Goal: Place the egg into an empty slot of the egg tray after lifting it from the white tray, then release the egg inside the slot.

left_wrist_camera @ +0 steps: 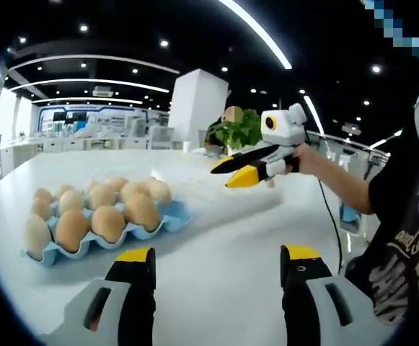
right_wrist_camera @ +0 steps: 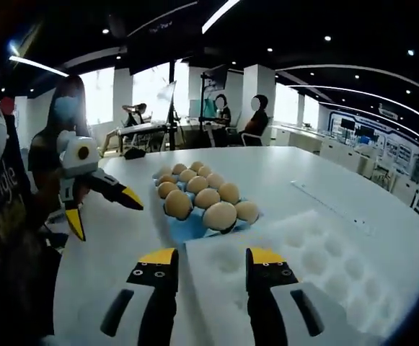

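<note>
Both yellow-tipped jaws of the left hand-held gripper (left_wrist_camera: 218, 265) stand apart over bare white table (left_wrist_camera: 216, 238), holding nothing. Right hand-held gripper (right_wrist_camera: 211, 268) likewise stands spread and empty, its tips over the near edge of the white tray (right_wrist_camera: 324, 267), whose hollows hold no egg. Beyond it, touching its far edge, the blue egg tray (right_wrist_camera: 195, 229) carries brown eggs (right_wrist_camera: 220, 215) in its slots.

White tray (right_wrist_camera: 324, 267): near edge cut off by the frame, hollows blurred. Egg tray (left_wrist_camera: 171, 216): far rows hidden behind front eggs (left_wrist_camera: 108, 223); free slot cannot be told. Counter (left_wrist_camera: 231, 281): edges cropped
</note>
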`<state>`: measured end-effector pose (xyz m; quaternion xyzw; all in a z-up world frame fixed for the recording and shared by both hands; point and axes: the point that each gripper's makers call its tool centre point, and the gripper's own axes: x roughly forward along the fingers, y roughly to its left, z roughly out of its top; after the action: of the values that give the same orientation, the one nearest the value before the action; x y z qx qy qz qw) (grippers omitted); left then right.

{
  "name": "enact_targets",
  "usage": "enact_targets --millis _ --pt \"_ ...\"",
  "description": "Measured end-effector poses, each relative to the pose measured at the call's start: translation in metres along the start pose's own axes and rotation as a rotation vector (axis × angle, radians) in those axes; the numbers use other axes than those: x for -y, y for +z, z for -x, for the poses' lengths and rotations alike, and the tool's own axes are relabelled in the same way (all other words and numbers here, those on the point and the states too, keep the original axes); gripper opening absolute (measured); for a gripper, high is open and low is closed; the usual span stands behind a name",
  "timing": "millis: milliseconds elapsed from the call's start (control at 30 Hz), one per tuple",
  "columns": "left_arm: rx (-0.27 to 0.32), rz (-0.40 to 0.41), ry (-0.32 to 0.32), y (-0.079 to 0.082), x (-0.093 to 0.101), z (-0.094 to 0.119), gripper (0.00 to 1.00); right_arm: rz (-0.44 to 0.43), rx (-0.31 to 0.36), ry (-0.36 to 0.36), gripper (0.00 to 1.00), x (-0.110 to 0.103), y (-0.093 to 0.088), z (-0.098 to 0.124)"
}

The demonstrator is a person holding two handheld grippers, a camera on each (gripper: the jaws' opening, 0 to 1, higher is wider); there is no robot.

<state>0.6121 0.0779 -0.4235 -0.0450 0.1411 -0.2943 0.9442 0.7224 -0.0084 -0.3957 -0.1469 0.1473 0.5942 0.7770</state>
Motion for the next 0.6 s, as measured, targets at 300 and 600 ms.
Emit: enact_targets --millis 300,600 --pt "-0.017 -0.036 -0.062 0.010 0.018 -0.019 0.72 -0.005 0.011 -0.055 0.42 0.012 -0.011 0.026" --pt "-0.020 -0.064 -0.113 0.017 0.038 -0.037 0.73 -0.032 0.006 -0.118 0.42 0.028 -0.029 0.060"
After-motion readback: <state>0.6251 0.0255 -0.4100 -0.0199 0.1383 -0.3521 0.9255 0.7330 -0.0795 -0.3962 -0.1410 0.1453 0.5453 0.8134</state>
